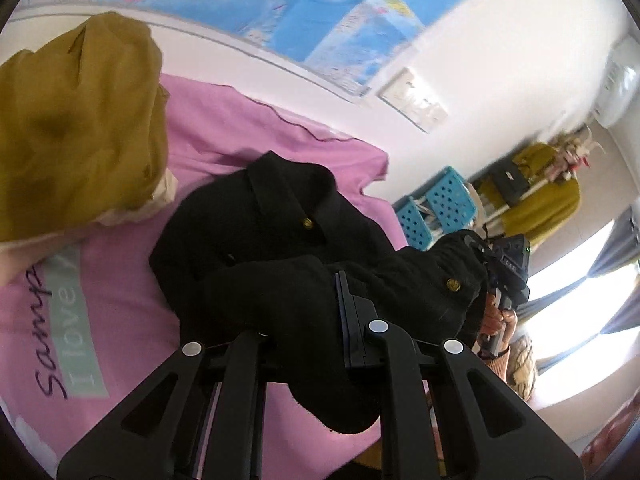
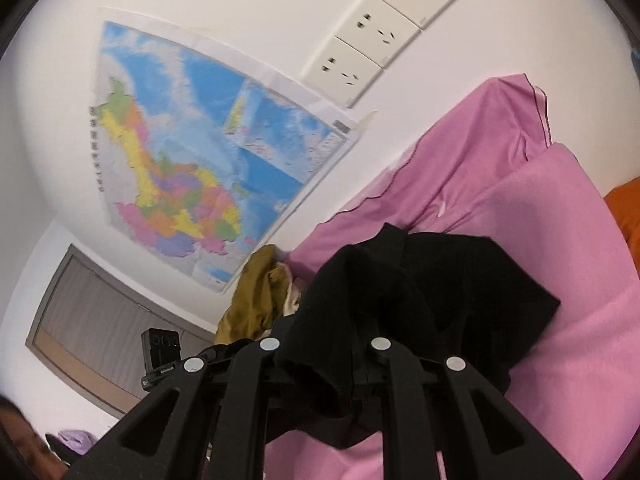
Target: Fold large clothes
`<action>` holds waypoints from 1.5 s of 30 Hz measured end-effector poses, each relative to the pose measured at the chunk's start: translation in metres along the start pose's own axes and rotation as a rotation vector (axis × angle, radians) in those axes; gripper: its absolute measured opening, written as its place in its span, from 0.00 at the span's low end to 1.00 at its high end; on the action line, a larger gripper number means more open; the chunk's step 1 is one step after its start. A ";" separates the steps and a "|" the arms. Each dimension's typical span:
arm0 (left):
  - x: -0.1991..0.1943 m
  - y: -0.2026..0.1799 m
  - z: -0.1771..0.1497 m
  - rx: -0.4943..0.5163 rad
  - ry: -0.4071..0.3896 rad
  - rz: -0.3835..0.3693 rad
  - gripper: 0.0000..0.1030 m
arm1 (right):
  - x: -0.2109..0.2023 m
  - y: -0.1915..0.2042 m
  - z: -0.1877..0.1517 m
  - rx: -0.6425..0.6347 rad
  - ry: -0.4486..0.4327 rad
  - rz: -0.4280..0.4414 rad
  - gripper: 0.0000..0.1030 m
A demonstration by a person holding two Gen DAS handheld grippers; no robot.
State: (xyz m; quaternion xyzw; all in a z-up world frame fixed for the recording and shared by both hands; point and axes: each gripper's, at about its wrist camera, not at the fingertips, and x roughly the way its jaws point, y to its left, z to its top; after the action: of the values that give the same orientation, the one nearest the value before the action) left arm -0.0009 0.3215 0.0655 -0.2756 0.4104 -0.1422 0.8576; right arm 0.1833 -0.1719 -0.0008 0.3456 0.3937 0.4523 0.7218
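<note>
Gripping black woollen brass-buttoned jacket (image 1: 256,216): left tool (image 1: 316,320), right tool (image 2: 324,344) both clamped | mustard cloth heap (image 1: 76,120) lay at 10 o'clock | pink bedsheet (image 1: 132,320) beneath

I am looking at a black jacket (image 1: 280,216) with gold buttons (image 1: 307,223), lying on a pink sheet (image 1: 132,320) showing a mint-green band with lettering. A mustard-yellow garment (image 1: 76,128) is sitting beside it; a blue, multicoloured map (image 2: 192,168) is hanging behind.
</note>
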 end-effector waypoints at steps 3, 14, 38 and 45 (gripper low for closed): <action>0.018 0.016 0.023 -0.053 0.024 0.024 0.13 | 0.021 -0.013 0.020 0.042 0.026 -0.025 0.12; 0.083 0.058 0.070 -0.165 0.107 0.121 0.13 | 0.092 -0.067 0.064 0.188 0.115 -0.162 0.15; 0.115 0.078 0.083 -0.207 0.128 0.183 0.16 | 0.205 0.041 -0.012 -0.604 0.390 -0.488 0.07; 0.079 0.020 0.077 -0.018 0.003 0.160 0.35 | 0.199 0.041 0.019 -0.493 0.233 -0.444 0.04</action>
State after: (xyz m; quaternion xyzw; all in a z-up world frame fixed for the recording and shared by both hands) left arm 0.1089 0.3278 0.0433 -0.2494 0.4338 -0.0697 0.8630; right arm 0.2406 0.0240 -0.0082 0.0129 0.4177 0.4021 0.8146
